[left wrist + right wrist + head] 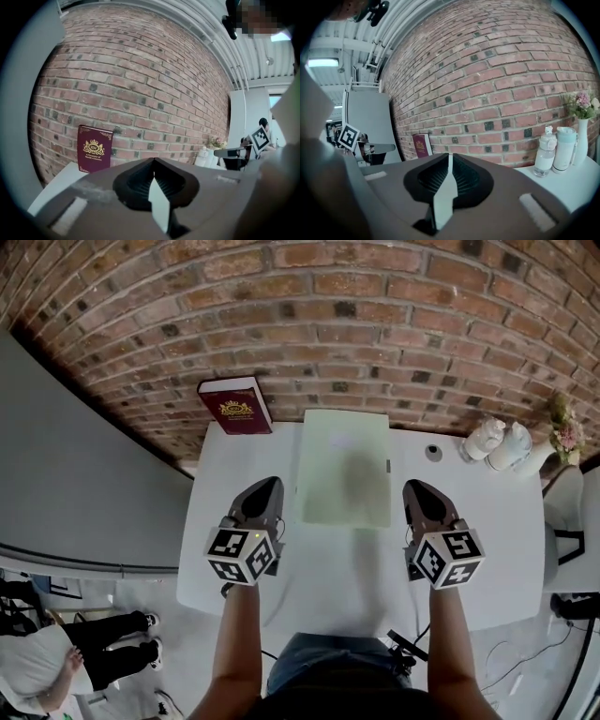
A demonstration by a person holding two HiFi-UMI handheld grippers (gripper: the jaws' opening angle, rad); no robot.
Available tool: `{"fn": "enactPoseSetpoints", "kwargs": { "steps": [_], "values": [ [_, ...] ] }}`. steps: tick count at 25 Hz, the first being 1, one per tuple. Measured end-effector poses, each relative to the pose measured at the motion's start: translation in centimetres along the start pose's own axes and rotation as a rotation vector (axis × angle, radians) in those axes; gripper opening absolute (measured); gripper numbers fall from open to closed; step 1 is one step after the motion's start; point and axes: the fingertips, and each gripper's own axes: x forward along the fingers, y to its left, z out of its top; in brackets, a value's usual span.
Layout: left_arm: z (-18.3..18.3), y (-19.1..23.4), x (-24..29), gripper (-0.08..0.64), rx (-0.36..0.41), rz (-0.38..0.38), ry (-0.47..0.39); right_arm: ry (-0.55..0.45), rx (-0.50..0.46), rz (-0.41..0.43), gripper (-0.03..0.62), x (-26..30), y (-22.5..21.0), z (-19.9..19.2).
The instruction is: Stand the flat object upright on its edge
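My left fingers [261, 501] and right fingers [427, 504] were both pinched shut with nothing in them, sitting either side of the pale green board [345, 470]. It lay flat on the worktop [242, 465] by the brick wall [375, 324]. Flanking it made sense to me for tipping it up.

Maroon book [235, 406] with gold crest; pale-green mat [345, 468]

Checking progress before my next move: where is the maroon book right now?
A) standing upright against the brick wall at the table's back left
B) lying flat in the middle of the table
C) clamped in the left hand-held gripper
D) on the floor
A: the maroon book stands upright on the table, its back against the brick wall.
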Motion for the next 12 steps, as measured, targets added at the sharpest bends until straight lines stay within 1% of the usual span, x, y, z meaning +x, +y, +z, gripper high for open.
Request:
{"fn": "enactPoseSetpoints", "kwargs": {
  "steps": [1,2,3,5,6,9,12],
  "values": [
    [-0.3,0.2,0.4,0.006,-0.013,-0.014,0.019,0.006,0.01,0.008,0.043,0.4,0.1,0.0],
    [-0.5,0.4,0.9,0.109,-0.029,-0.029,0.038,0.013,0.022,0.019,0.08,0.8,0.2,-0.1],
    [-0.8,0.6,1.4,0.146,-0.044,-0.042,0.055,0.021,0.033,0.032,0.136,1.2,0.3,-0.2],
    [-1.3,0.9,2.3,0.172,-0.06,-0.061,0.084,0.043,0.046,0.048,0.205,1.8,0.3,-0.5],
    [-1.6,1.0,2.8,0.18,-0.066,-0.071,0.101,0.057,0.044,0.048,0.219,2.1,0.2,-0.8],
    [-2.8,1.5,4.0,0.189,-0.088,-0.095,0.165,0.102,0.043,0.047,0.229,3.0,-0.1,-1.7],
    [-3.8,2.2,5.3,0.189,-0.104,-0.108,0.211,0.151,0.083,0.052,0.229,4.1,-0.8,-3.0]
  ]
}}
